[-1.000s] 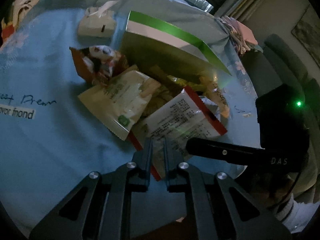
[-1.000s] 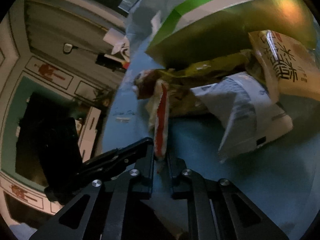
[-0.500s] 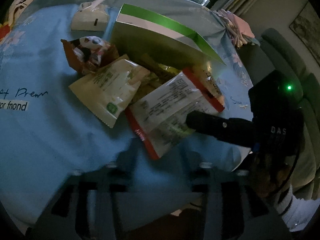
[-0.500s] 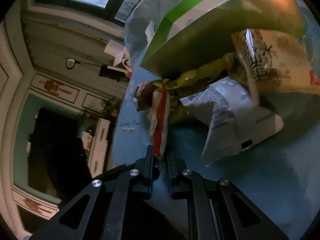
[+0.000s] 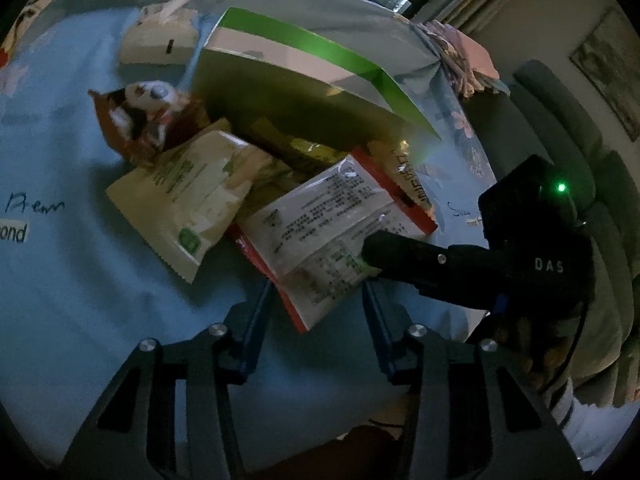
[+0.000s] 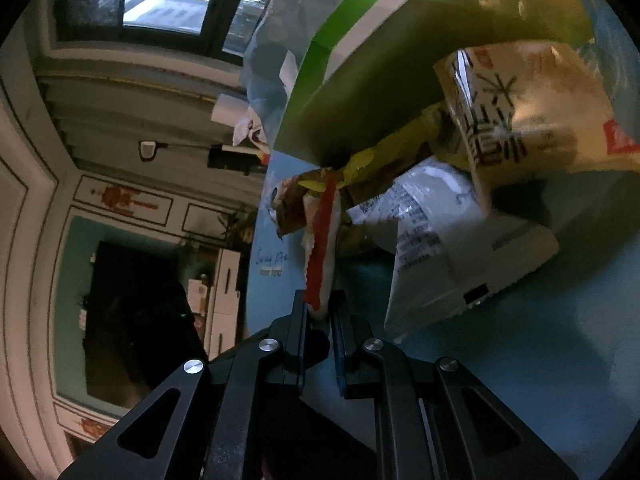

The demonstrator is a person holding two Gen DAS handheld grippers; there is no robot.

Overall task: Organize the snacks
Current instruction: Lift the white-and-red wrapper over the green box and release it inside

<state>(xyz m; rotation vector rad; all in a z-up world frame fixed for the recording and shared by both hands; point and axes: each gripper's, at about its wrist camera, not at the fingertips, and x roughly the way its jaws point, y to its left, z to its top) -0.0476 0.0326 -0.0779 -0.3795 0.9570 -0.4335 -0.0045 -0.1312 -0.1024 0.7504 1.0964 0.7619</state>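
A white snack packet with red edges [image 5: 332,224] lies on the blue tablecloth [image 5: 80,280] in front of an open green-and-white box [image 5: 304,80] lying on its side. My left gripper [image 5: 316,292] is closing; the packet's near corner sits between its fingers, and the pads stand clear of it. My right gripper [image 5: 384,256] comes in from the right and is shut on the packet's right edge. In the right wrist view the same gripper [image 6: 319,304] pinches the packet's red edge [image 6: 322,232], seen end on.
Around the box mouth lie a pale green packet [image 5: 192,200], a brown packet [image 5: 148,120], a yellow one [image 5: 316,148] and a beige packet with black characters [image 5: 412,184]. A tissue pack [image 5: 160,36] sits behind. A grey sofa [image 5: 560,128] stands right of the table.
My left gripper was shut on the packet's near corner, let go and opened wide, and now its jaws stand narrower around that corner. The right gripper has kept its grip and rolled slightly.
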